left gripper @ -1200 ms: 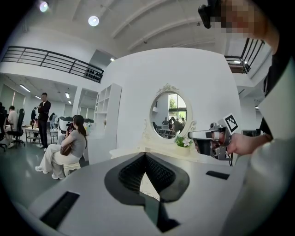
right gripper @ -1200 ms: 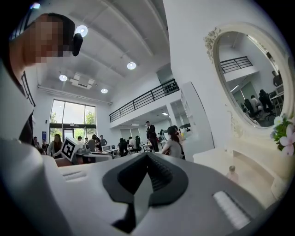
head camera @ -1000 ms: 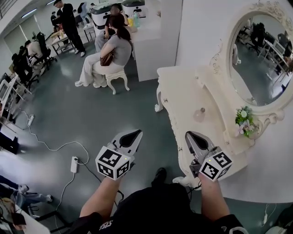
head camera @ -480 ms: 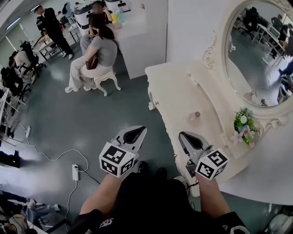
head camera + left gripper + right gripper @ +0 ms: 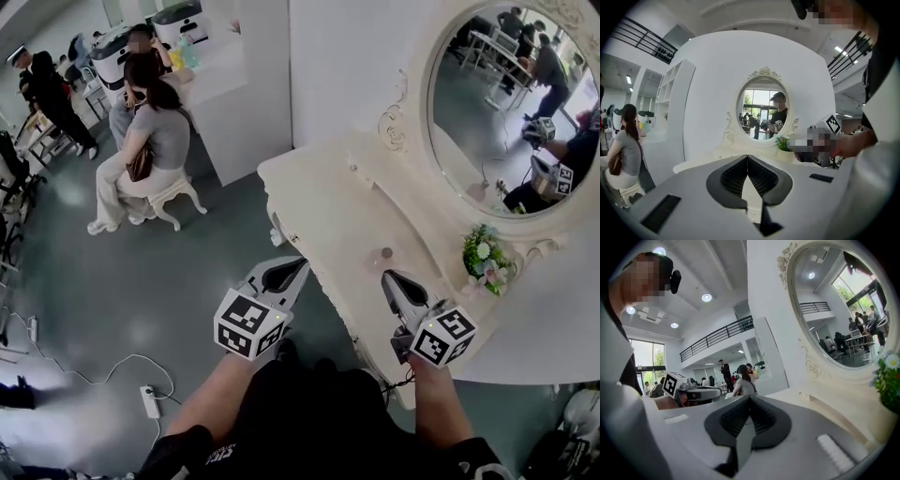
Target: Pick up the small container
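The small container (image 5: 381, 255), a low pinkish jar with a round lid, stands on the white dressing table (image 5: 314, 192) in the head view. My right gripper (image 5: 387, 277) hovers just short of it at the table's near edge, jaws shut and empty, as the right gripper view (image 5: 750, 398) confirms. My left gripper (image 5: 298, 265) is over the floor left of the table's edge, also shut with nothing in it (image 5: 747, 158). Neither gripper view shows the jar.
An oval mirror (image 5: 506, 103) in a carved frame backs the table. A pot of flowers (image 5: 483, 258) stands right of the jar. A person sits on a stool (image 5: 150, 141) at the far left, and a power strip (image 5: 148, 401) lies on the floor.
The head view has swung so the table and mirror sit further left and closer. The jar now lies nearer the right gripper's tips. Both grippers stayed shut.
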A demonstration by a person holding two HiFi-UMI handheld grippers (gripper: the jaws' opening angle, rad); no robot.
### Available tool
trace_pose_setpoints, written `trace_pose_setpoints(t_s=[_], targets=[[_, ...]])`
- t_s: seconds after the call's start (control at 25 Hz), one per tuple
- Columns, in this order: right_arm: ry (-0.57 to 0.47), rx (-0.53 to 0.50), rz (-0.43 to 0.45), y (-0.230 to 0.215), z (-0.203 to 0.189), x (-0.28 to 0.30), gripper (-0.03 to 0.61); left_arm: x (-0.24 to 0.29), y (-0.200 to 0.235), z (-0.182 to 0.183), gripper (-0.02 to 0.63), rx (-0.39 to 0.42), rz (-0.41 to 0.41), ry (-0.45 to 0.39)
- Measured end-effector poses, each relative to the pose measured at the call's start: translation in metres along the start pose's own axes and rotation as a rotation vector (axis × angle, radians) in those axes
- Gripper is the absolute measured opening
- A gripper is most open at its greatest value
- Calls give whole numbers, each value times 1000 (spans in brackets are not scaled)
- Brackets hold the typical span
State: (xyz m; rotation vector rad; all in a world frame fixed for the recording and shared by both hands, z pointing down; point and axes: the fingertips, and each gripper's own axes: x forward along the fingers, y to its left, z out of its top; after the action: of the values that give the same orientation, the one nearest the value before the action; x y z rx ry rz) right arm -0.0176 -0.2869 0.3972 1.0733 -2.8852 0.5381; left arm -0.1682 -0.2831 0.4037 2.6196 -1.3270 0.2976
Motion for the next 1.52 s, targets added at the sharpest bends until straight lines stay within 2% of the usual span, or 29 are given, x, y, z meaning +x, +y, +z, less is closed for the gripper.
trace_pose_setpoints(t_s=[0.32, 0.56, 0.84, 0.96, 1.04, 1.24, 1.4, 1.52], targets=[[-54, -26, -163, -2, 26, 23, 11, 27, 27, 7, 6, 30, -190, 15], [-25, -18, -267, -30, 8, 12, 12, 61, 18, -2, 6, 25, -293, 54], [25, -57, -279, -69, -19, 20, 80, 103, 17, -7, 6, -2, -309, 57], [44, -89, -262, -78, -29, 27, 96, 115, 19, -13, 6, -25, -297, 74], [51, -104, -256, -87, -34, 33, 131, 122, 24, -18, 6, -37, -278, 86], [1, -88, -248, -113, -42, 41, 196, 135, 32, -26, 6, -62, -230, 102], [1, -107, -234, -130, -55, 55, 257, 144, 34, -26, 6, -66, -218, 110], [-4, -114, -231, -141, -63, 64, 265, 149, 33, -24, 6, -65, -216, 110]])
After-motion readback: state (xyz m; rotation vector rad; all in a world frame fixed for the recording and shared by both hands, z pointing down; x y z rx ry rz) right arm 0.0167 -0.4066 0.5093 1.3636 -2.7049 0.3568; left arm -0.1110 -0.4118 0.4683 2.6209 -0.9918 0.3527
